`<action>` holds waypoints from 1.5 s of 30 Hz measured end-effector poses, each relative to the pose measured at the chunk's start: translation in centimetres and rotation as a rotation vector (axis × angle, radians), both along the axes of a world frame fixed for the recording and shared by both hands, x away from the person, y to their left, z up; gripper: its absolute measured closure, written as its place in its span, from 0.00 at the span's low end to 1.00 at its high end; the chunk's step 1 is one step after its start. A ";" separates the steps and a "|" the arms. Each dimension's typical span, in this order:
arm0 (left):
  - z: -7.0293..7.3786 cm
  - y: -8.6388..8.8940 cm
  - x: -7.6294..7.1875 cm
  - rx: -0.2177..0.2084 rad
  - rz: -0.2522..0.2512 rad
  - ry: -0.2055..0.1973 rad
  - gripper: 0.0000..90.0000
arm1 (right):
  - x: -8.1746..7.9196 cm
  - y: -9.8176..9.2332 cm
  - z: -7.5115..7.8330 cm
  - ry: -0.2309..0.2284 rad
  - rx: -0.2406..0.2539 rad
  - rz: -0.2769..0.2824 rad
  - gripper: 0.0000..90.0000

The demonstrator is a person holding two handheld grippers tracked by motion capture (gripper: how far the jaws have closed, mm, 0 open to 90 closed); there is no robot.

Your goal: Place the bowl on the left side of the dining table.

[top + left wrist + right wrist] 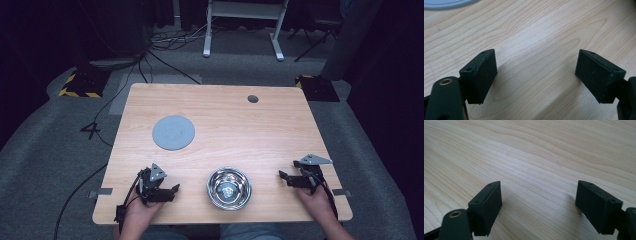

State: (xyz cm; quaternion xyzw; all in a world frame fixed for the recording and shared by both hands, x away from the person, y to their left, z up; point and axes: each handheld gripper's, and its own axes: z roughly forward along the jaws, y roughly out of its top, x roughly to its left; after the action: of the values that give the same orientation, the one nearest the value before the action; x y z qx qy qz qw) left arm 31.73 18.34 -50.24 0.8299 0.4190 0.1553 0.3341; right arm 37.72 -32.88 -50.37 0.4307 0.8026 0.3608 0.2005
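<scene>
We see a light wooden table (225, 125). On it lie a flat grey round disc (173, 132) at about 10 o'clock, a shiny metal bowl (229, 188) at 6 o'clock near the front edge, and a small dark hole (253, 98) at 1 o'clock.

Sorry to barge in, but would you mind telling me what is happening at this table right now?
A person sits at the wooden table with a gripper in each hand. The left gripper and the right gripper both rest near the front edge, jaws open with nothing between them. A steel bowl stands between the two grippers, untouched, and a grey disc lies farther back on the left. Nothing is being held at this moment.
</scene>
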 end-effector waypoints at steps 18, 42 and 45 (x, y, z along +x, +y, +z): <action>2.4 0.7 -1.2 -0.059 -0.044 0.030 0.19 | 0.0 0.0 0.0 0.000 0.000 0.000 0.24; 6.0 -0.9 -0.6 -0.147 -0.083 0.024 0.24 | 0.0 0.0 0.0 0.000 0.000 0.000 0.24; 6.3 -1.3 -0.3 -0.159 -0.095 0.029 0.23 | 0.0 0.0 0.0 0.000 -0.001 0.000 0.24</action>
State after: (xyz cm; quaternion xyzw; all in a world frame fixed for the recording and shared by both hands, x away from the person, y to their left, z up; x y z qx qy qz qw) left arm 31.44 17.08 -43.91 0.8218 0.3952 0.0934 0.3997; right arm 37.72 -32.89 -50.37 0.4305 0.8027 0.3605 0.2007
